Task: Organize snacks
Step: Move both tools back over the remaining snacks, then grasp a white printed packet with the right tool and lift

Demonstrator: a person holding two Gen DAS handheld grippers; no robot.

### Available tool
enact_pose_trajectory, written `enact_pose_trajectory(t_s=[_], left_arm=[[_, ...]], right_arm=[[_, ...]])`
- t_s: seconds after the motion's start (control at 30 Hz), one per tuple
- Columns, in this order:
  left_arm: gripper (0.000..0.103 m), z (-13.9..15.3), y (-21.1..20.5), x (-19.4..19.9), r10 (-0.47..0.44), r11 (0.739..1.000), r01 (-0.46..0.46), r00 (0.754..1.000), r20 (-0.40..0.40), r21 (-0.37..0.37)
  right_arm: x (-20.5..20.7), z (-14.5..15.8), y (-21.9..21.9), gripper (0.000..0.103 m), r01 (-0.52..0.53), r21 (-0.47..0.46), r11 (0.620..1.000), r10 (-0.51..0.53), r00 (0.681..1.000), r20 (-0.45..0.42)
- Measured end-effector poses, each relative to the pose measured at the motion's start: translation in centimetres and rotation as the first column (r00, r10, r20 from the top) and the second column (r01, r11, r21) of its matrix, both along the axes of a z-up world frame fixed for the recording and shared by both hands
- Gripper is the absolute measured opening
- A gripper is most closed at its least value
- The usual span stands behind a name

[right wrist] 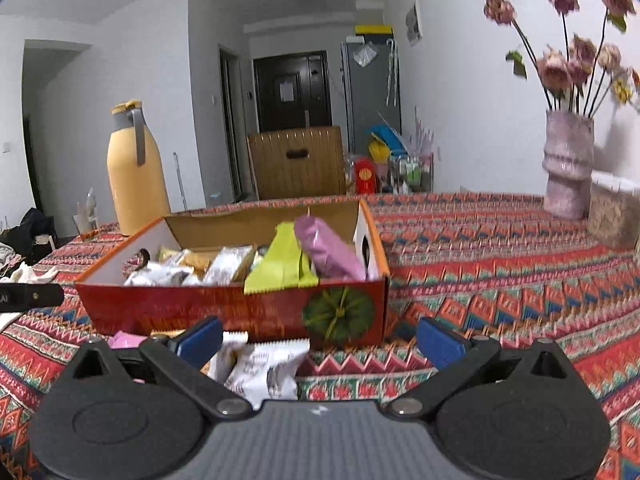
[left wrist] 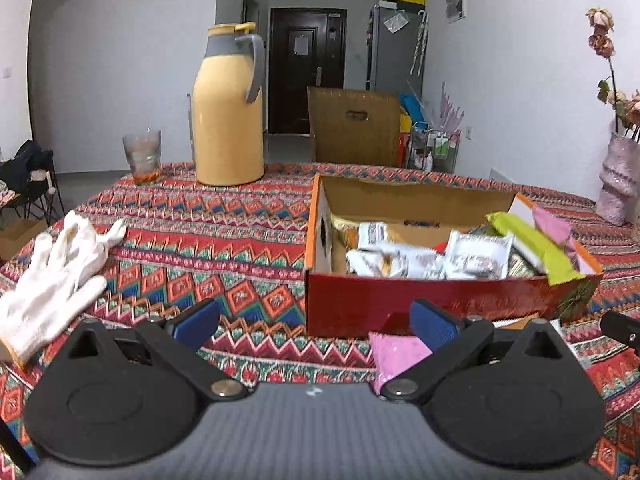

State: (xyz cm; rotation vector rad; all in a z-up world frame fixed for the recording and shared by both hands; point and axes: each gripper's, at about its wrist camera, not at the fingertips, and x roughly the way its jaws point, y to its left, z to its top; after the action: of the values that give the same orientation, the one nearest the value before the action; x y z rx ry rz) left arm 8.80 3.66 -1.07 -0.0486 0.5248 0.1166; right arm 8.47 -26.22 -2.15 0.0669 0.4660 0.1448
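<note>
Looking along the left claw (left wrist: pixel 314 322), its two blue pads are standing wide apart with nothing between them, and it is hovering low over the bench (left wrist: pixel 224 232), which is wearing a patterned red cloth. A red cardboard box (left wrist: pixel 420 300) is sitting just ahead and to the right, open on top, and it is holding many white snack packets (left wrist: pixel 476 258), a green packet (left wrist: pixel 532 246) leaning over its right corner, and a pink one behind it. A pink packet (left wrist: pixel 394 354) is lying on the cloth just in front of the box, partly under the right finger of the claw. White gloves (left wrist: pixel 56 276) are lying at the left, well apart from the box. A yellow thermos jug (left wrist: pixel 228 120) and a glass cup (left wrist: pixel 142 156) are standing at the far edge.

Turning to the right wrist view, the right claw (right wrist: pixel 320 340) is also spread wide and is gripping nothing. The same box (right wrist: pixel 200 308) (a green pumpkin picture is on its front) is just ahead. White snack packets (right wrist: pixel 260 368) are lying on the cloth between the box and the claw, close to the left finger. The green packet (right wrist: pixel 286 264) and a purple-pink packet (right wrist: pixel 328 252) are sticking up from the right end of the box. A vase with flowers (right wrist: pixel 568 164) is standing far right.
</note>
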Motion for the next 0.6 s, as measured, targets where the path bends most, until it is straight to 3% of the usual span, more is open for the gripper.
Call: enact_pose_trajectory(t_s=[0.6], left_arm=[[0.103, -2.3, 0.2, 0.6, 0.0, 1.0, 0.0, 1.0, -0.013, -0.017]], right_arm=[[1.4, -2.7, 0.2, 0.103, 0.016, 0.02, 1.0, -0.015, 1.0, -0.027]])
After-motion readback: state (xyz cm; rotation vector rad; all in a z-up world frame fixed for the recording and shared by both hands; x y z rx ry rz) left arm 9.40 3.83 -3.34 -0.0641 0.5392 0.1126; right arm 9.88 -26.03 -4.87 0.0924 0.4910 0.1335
